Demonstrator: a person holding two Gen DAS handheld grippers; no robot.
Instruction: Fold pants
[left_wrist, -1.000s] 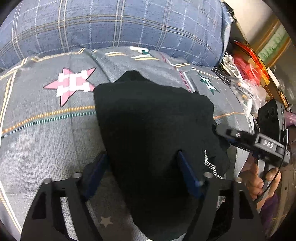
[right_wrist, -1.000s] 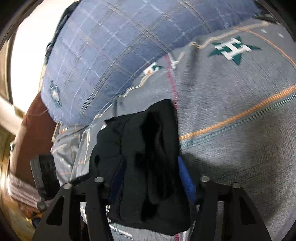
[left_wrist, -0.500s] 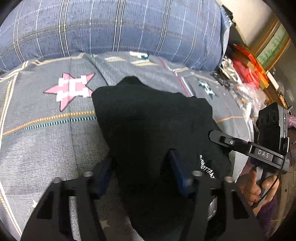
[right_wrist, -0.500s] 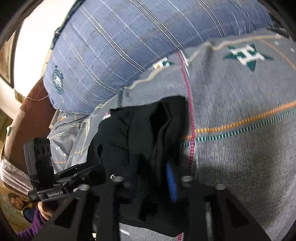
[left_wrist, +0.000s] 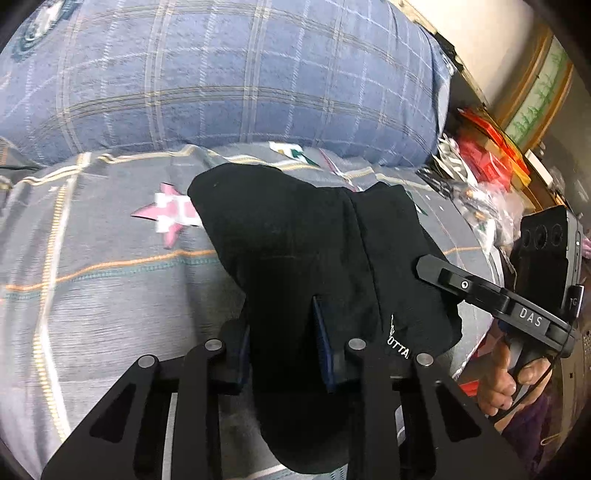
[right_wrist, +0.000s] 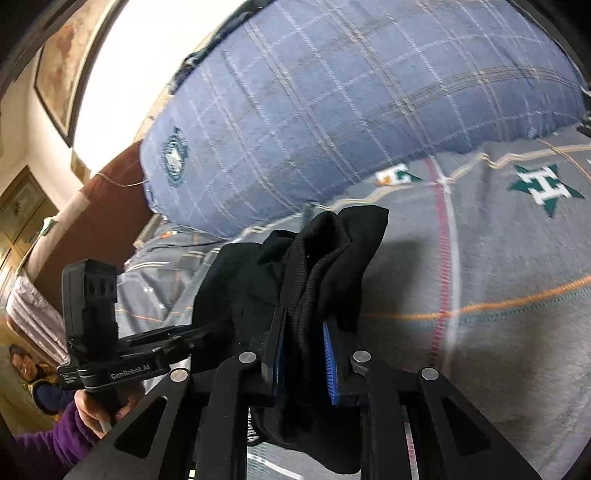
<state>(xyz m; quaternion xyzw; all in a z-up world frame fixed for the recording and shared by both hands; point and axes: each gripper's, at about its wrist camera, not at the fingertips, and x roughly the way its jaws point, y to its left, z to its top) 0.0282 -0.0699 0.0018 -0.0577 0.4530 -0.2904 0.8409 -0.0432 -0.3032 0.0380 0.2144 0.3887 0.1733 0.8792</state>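
Observation:
The black pants (left_wrist: 303, 240) are bunched into a thick folded bundle, held up over the grey bedspread. My left gripper (left_wrist: 282, 332) is shut on one side of the bundle, with the cloth draped over its blue pads. My right gripper (right_wrist: 303, 347) is shut on the other side, and the folded ribbed edge of the pants (right_wrist: 325, 251) stands up between its fingers. The right gripper also shows in the left wrist view (left_wrist: 491, 299), and the left gripper shows in the right wrist view (right_wrist: 122, 365). White lettering on the pants shows near the left gripper.
A grey bedspread (left_wrist: 92, 288) with star patches covers the bed. A large blue plaid pillow (left_wrist: 221, 74) lies along the far side. Red boxes and plastic bags (left_wrist: 487, 162) clutter the right. A brown headboard (right_wrist: 92, 221) stands at the left.
Both grippers closed tighter on the pants and lifted the bundle off the bedspread, tilting up toward the pillow. The cloth has bunched narrower between the fingers.

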